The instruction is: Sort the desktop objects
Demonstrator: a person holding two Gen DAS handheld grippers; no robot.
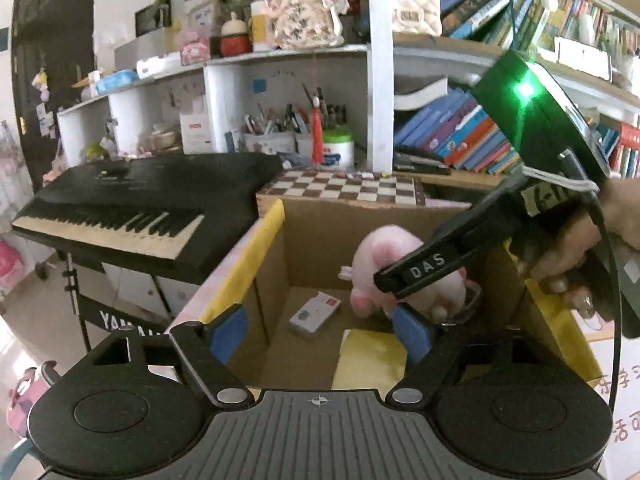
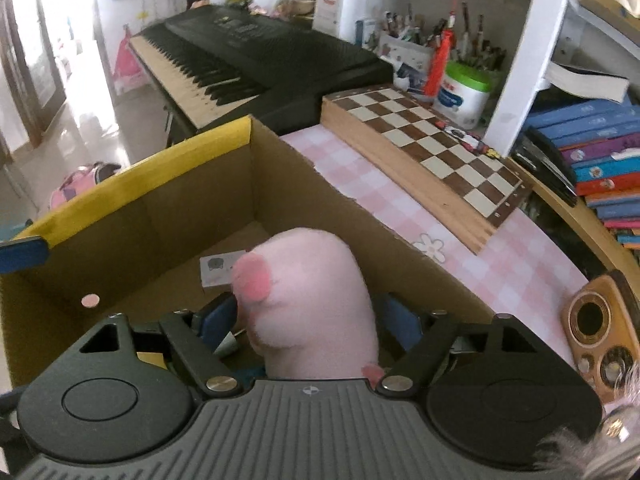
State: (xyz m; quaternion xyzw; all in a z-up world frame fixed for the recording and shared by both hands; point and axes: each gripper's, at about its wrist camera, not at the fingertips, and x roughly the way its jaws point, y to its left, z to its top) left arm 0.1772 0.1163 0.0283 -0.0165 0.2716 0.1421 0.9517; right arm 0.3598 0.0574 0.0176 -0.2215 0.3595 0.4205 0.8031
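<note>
White shelving unit (image 1: 376, 80) fills the far wall; a white upright divides its bays. Right bays hold leaning and stacked books (image 1: 460, 136); the left bay holds pen pots (image 1: 280, 136) and a white tub with a green lid (image 1: 338, 148). The top shelf is crowded with trinkets. A black keyboard (image 1: 132, 204) on a stand sits at left, butting against my worktop (image 2: 500, 248), which wears a pink checked cloth. A wooden chessboard (image 2: 428, 148) lies at the far edge. Pale floor (image 2: 96, 120) at left, washed by strong daylight. Dark door (image 1: 48, 60) far left.
</note>
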